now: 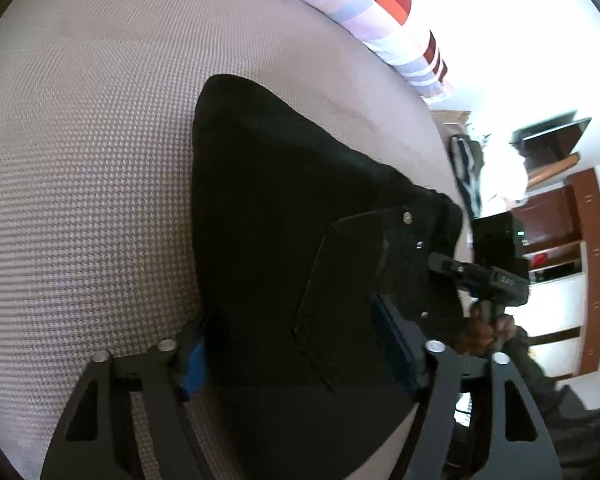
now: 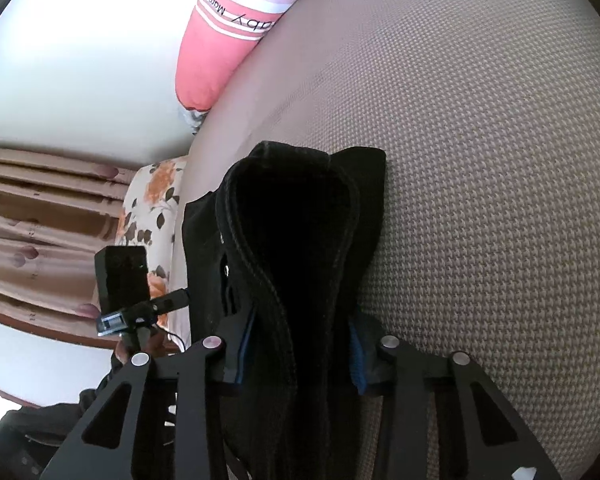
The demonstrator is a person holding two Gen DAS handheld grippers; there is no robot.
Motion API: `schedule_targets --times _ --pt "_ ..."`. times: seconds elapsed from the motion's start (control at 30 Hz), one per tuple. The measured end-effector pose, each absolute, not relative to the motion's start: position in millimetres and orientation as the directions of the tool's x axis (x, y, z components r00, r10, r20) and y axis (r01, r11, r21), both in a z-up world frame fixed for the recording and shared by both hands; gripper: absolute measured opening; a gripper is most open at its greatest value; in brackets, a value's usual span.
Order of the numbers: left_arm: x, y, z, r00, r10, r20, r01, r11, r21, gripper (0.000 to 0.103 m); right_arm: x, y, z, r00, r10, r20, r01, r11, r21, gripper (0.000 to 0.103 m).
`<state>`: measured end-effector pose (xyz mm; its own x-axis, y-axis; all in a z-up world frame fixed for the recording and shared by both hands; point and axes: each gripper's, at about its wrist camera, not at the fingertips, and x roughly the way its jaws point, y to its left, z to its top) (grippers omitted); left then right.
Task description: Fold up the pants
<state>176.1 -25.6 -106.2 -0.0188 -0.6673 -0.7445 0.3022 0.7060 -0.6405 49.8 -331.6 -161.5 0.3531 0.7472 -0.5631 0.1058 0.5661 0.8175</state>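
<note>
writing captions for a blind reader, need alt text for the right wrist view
Black pants lie bunched between the right gripper jaws, on a beige woven bed cover. A pink striped pillow lies at the top, and the left gripper shows at the left, by flowered fabric.

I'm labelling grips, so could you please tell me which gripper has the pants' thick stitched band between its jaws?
The right gripper: the band of the pants runs between its jaws; the left gripper straddles flat cloth.
</note>
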Motion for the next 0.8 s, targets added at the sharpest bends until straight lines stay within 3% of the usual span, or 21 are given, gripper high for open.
schedule_targets --times 0.1,0.3,0.47,0.8 --pt "172.0 -25.9 -103.8 0.034 -0.598 -0.801 0.313 0.768 -0.559 0.038 46.3 -325.1 -154.7 0.377 0.712 -0.593 0.114 0.599 0.792 0.03" --pt "157.6 -35.4 -93.0 0.13 -0.487 -0.864 0.351 0.837 -0.419 0.024 42.3 -315.0 -136.0 0.416 0.642 -0.643 0.125 0.66 0.74 0.025" --pt "143.5 -43.6 -80.8 0.204 -0.409 -0.889 0.382 0.87 -0.312 0.018 43.2 -308.0 -126.5 0.434 0.605 -0.668 0.148 0.683 0.715 0.022" --pt "134.6 -33.8 -59.8 0.252 -0.4 -0.881 0.364 0.883 -0.297 0.015 43.5 -293.3 -107.2 0.442 0.608 -0.66 0.119 0.69 0.714 0.02"
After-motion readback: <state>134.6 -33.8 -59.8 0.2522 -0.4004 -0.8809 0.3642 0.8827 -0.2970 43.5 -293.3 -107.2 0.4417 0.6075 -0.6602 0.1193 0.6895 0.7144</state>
